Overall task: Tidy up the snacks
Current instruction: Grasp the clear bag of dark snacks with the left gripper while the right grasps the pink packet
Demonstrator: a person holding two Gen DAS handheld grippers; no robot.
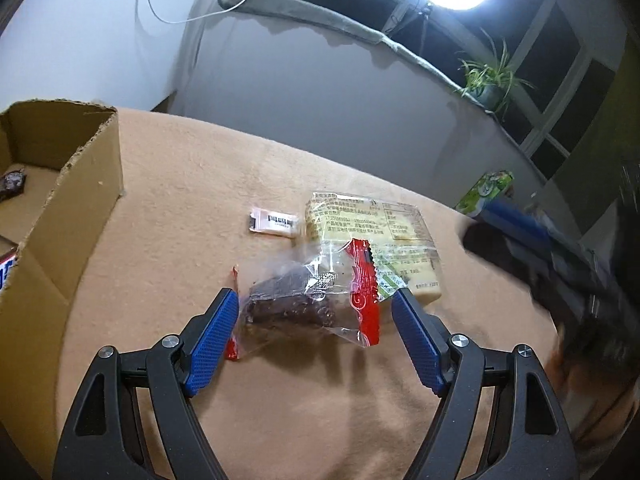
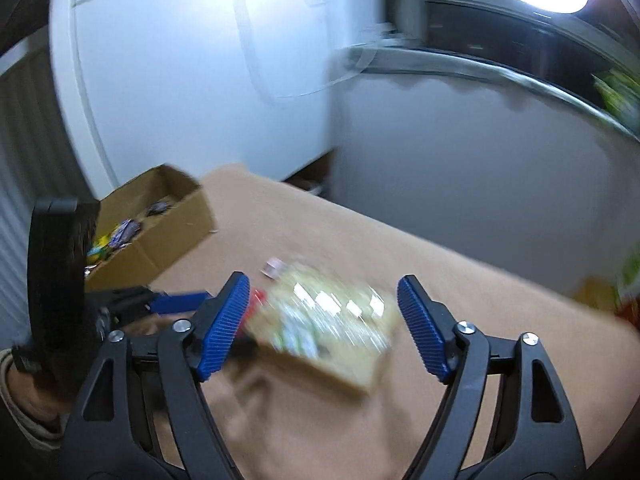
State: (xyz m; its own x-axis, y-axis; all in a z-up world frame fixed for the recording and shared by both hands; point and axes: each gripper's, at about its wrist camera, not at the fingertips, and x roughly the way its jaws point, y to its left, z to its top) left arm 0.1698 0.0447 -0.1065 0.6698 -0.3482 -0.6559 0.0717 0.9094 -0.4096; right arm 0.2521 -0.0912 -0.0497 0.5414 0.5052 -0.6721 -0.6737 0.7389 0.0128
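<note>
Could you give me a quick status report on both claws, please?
Left claw open, straddling brownie packet. Right claw open over cake packet. Nothing blocking.

Both the left gripper [image 1: 316, 300] and right gripper [image 2: 323, 287] angle downward, jaws spread.

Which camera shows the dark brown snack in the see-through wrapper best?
The left wrist view: the brown snack lies sharp between the open left claw. The right wrist view is blurred, showing only a red bit of it.
</note>
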